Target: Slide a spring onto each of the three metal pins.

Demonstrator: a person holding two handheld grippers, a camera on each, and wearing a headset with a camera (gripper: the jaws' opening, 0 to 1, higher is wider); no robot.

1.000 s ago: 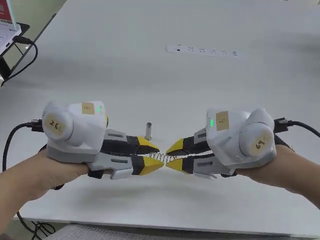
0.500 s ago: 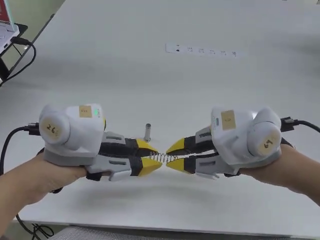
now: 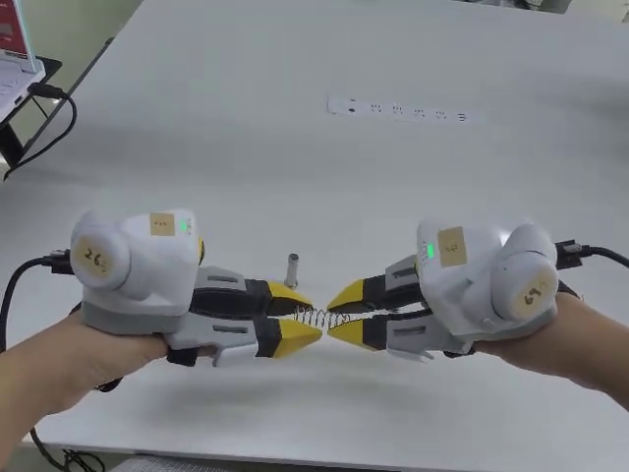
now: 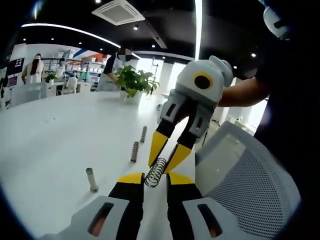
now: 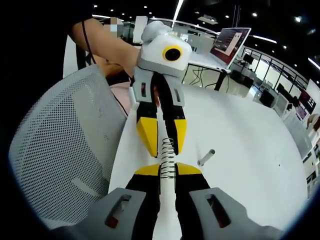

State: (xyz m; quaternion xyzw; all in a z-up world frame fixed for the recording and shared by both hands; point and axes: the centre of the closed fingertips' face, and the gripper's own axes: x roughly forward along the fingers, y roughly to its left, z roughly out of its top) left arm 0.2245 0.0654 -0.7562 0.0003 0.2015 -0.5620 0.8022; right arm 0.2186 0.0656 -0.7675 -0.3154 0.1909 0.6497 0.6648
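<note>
The left tool [image 3: 301, 317] and right tool [image 3: 340, 314] meet above the table's [image 3: 295, 147] near edge, each narrowed onto the spring [image 3: 320, 317], its ends hidden between jaws. One pin [image 3: 292, 267] stands behind.

This is an open-plan office. A long white counter [image 3: 295, 128] carries a white power strip [image 3: 398, 108] on its far side, and a laptop [image 3: 12, 59] stands on a raised stand at the far left. A grey mesh office chair [image 5: 60, 150] is at the near edge of the counter. Farther in the room there are a ceiling air-conditioning unit [image 4: 118, 11], strip lights [image 4: 65, 29], a potted plant [image 4: 134, 82] and people [image 4: 35, 67] at other desks.
</note>
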